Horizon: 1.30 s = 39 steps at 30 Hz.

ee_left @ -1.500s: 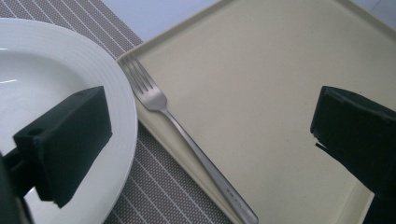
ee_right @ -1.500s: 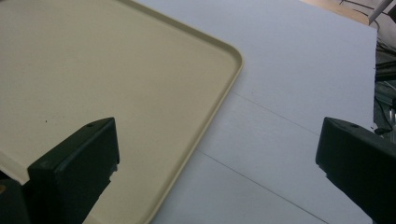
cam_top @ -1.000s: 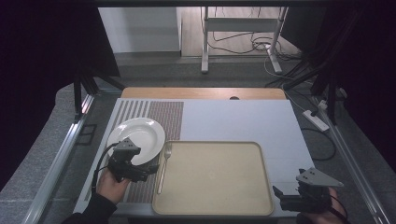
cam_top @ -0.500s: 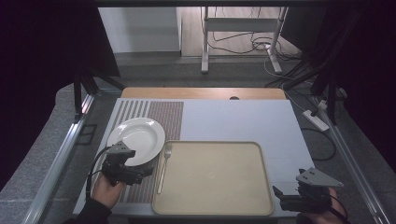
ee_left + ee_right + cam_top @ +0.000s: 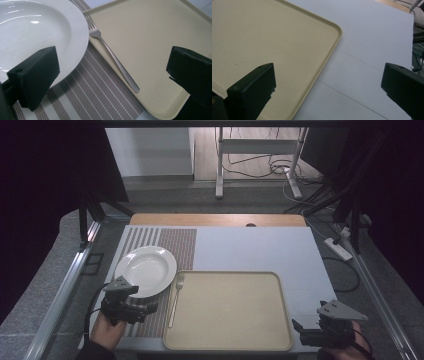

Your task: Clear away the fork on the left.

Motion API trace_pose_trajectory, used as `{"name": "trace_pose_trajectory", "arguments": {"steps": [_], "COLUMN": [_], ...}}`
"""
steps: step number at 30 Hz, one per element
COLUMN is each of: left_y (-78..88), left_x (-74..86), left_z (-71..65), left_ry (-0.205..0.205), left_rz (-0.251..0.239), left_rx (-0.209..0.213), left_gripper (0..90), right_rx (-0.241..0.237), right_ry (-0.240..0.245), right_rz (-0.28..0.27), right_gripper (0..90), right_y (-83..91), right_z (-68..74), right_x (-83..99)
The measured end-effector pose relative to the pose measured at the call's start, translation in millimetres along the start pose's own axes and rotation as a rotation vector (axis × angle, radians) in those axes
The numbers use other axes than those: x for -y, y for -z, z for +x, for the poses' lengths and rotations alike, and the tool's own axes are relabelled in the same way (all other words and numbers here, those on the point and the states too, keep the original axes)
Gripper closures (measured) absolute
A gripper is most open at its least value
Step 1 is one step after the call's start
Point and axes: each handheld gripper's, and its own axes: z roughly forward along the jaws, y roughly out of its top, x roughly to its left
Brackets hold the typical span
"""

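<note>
High view: the left hand-held gripper [image 5: 150,308] hovers over the striped placemat [image 5: 165,245] near the bench's [image 5: 250,245] front-left corner, just short of the fork [image 5: 175,297] lying along the beige tray's [image 5: 230,312] left rim. The white plate [image 5: 145,268] sits beside it.

Left gripper view: jaws spread, fork [image 5: 112,55] between them.

Right gripper view: jaws spread over the tray's [image 5: 262,37] corner.

My left tool [image 5: 150,308] sits low at the near left, jaws spread wide and empty, pointing right, my left hand [image 5: 106,330] gripping it from behind. My right tool [image 5: 299,330] rests at the near right corner, jaws wide apart, holding nothing.
</note>
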Motion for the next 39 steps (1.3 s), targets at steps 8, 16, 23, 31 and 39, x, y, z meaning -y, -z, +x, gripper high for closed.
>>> {"name": "trace_pose_trajectory", "arguments": {"steps": [8, 16, 23, 31, 39], "left_y": [8.6, 14.9, 19.6, 26.6, 34.9], "left_x": [9.4, 17.9, 24.0, 29.6, 33.6], "left_z": [1.6, 2.9, 2.0, 1.1, -1.8], "left_ry": [0.023, 0.042, 0.046, 0.051, 0.048], "left_rz": [-0.006, 0.001, 0.007, -0.01, -0.026], "left_rx": [-0.001, -0.001, -0.012, -0.024, -0.045], "left_gripper": [0.0, 0.0, 0.0, 0.0, 0.0], "right_rx": [0.001, 0.002, 0.003, 0.003, 0.003], "right_ry": [-0.001, 0.0, -0.001, -0.003, -0.005], "right_rz": [0.001, 0.002, 0.004, 0.005, 0.005], "right_gripper": [0.1, 0.1, 0.1, 0.1, 0.0], "right_y": [0.0, 0.0, -0.1, -0.2, -0.2], "right_z": [0.0, 0.1, 0.2, 0.1, -0.1], "right_x": [0.0, 0.1, 0.1, 0.1, 0.3]}}
